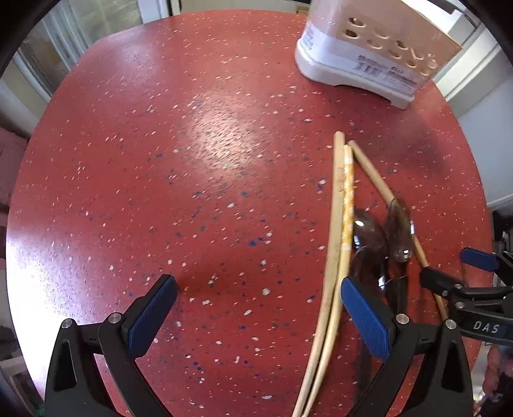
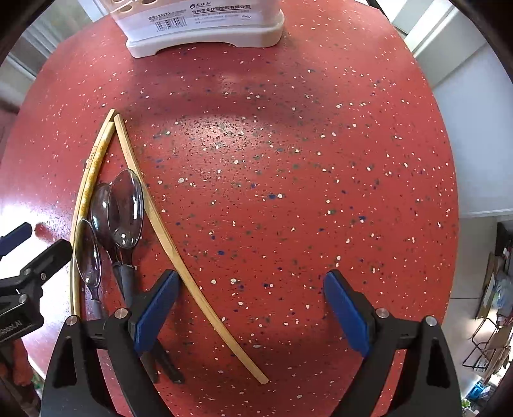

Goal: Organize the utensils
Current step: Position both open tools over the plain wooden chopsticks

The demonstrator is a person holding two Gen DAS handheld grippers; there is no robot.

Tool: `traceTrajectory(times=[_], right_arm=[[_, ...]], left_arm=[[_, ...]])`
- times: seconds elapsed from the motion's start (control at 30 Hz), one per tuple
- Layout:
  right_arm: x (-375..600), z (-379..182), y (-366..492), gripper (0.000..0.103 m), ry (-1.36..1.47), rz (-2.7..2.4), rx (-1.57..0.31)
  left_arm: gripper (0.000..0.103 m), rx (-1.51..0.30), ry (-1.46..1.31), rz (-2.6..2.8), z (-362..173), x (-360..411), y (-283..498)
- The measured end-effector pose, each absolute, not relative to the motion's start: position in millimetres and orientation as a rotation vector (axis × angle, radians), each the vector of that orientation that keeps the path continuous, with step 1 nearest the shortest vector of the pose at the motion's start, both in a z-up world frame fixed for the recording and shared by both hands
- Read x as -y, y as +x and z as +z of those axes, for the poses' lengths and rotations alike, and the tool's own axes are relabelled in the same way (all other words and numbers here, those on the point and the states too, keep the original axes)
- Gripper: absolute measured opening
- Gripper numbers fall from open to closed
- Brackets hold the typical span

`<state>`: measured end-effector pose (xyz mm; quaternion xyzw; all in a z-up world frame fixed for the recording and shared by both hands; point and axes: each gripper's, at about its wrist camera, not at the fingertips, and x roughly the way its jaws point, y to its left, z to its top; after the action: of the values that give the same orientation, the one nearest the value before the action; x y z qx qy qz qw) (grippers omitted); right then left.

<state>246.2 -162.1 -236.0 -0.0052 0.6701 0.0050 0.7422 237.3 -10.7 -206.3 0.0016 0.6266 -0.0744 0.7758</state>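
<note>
Both tools hang spread and empty over the red table (image 2: 288, 160), the left gripper (image 1: 258, 308) and right gripper (image 2: 251, 308) flanking the chopsticks (image 2: 154, 211) and spoons (image 2: 125, 208) heaped between them. The utensil holder (image 2: 205, 35) stands well ahead, probably their destination.

From here I lose the utensil holder's (image 2: 205, 29) top past the frame edge in both views. My right tool's (image 2: 251, 312) left finger covers the spoon handles (image 2: 123, 279), and the paired chopsticks (image 1: 323, 336) run off the bottom edge.
</note>
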Motion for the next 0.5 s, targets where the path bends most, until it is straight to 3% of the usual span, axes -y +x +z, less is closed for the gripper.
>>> traceTrajectory(times=[0.5], right_arm=[[161.7,-229.7,216.7,0.093,-0.100,0.068,-1.452]], left_arm=[[0.103,-1.353,0.027,-0.158,-213.1,5.2,246.0]])
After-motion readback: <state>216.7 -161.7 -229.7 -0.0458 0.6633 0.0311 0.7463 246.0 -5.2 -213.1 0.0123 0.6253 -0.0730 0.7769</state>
